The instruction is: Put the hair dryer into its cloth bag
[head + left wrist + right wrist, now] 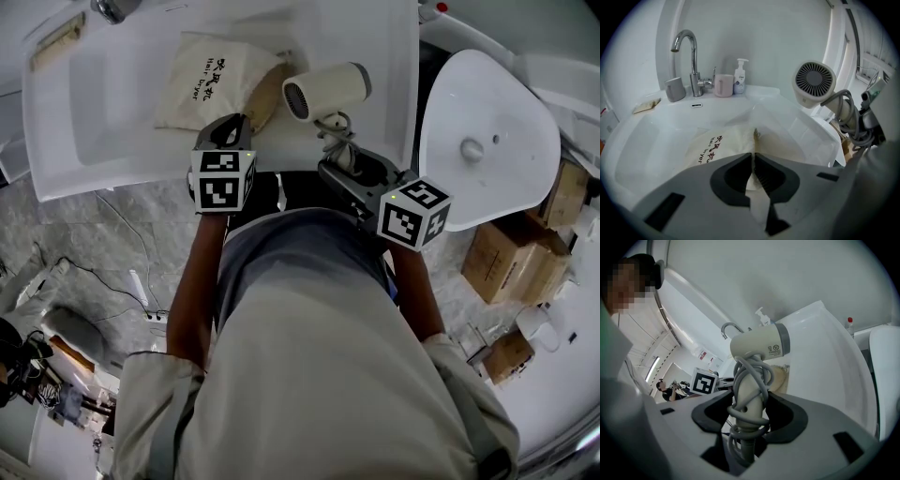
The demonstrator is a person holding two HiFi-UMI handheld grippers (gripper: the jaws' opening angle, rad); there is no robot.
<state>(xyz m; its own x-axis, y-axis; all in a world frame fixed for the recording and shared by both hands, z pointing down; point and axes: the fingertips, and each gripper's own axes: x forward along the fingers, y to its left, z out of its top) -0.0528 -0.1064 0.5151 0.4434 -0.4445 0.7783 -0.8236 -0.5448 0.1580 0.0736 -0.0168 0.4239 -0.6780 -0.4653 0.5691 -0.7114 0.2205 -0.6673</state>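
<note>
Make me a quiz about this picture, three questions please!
1. True or false: the right gripper holds the dryer by its handle.
2. Where is the bag? A: in the sink. B: on a chair. C: in a drawer.
3. Fill in: the left gripper is pinching the ___.

Key: 1 true; 2 A; 3 bag.

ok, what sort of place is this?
Probably a bathroom: a white washbasin, a chrome faucet at its back rim, and a soap pump bottle and pink mug beside the faucet.
</note>
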